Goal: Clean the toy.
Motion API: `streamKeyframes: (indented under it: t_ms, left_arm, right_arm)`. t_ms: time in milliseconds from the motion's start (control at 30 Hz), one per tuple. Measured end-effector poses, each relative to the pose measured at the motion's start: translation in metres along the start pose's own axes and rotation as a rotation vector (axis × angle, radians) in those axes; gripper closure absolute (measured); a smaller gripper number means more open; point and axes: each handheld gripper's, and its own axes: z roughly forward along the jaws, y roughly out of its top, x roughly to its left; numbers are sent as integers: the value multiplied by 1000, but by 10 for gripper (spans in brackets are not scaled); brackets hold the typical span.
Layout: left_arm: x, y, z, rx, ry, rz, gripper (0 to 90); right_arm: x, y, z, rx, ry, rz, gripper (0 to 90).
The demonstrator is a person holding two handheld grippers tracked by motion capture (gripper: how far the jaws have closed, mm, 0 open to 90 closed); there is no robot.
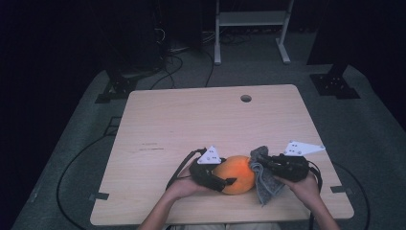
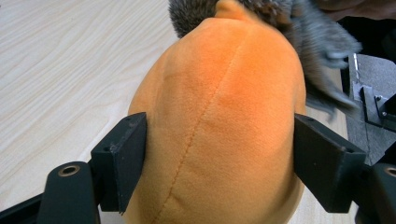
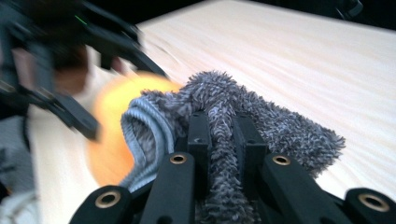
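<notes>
From above, my left claw (image 1: 229,181) and right claw (image 1: 265,164) flank the orange plush (image 1: 237,173) on the surface (image 1: 191,124). My left claw's view: jaws press both its sides. My right claw's view: jaws clamp the grey cloth (image 3: 243,126) against it.
</notes>
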Motion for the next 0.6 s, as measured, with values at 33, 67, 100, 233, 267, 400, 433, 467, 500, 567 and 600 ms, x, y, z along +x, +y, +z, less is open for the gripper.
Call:
streamKeyframes:
  t_ms: [33, 67, 100, 233, 267, 400, 433, 467, 500, 567, 600]
  left_arm:
    - [0, 0, 0, -3, 2, 0, 239]
    - [0, 0, 1, -5, 6, -1, 243]
    - [0, 0, 1, -8, 8, -4, 247]
    - [-3, 1, 5, -23, 17, 0, 250]
    - [-4, 1, 6, -23, 20, 4, 249]
    - [-6, 2, 4, -37, -15, 51, 188]
    - [-5, 1, 1, -34, -28, 62, 172]
    - [-2, 1, -1, -39, -36, 55, 155]
    - [1, 1, -4, -39, -42, 48, 144]
    - [5, 1, -7, -35, -26, 36, 111]
    - [7, 1, -8, -39, -24, 27, 100]
  right_arm:
    - [-1, -1, -2, 1, -10, 8, 789]
    - [-2, -1, -3, -9, -10, 10, 790]
    - [-1, 1, -6, -22, -10, 9, 790]
    - [14, 15, -13, -81, 23, -26, 790]
    - [20, 19, -12, -88, 33, -43, 790]
    - [40, 27, -2, -61, 62, -115, 790]
    - [41, 27, 1, -42, 65, -127, 790]
    - [42, 26, 3, -31, 62, -133, 790]
    - [42, 24, 4, -24, 55, -137, 790]
    - [39, 22, 4, -15, 54, -130, 790]
    - [38, 21, 3, -15, 49, -125, 789]
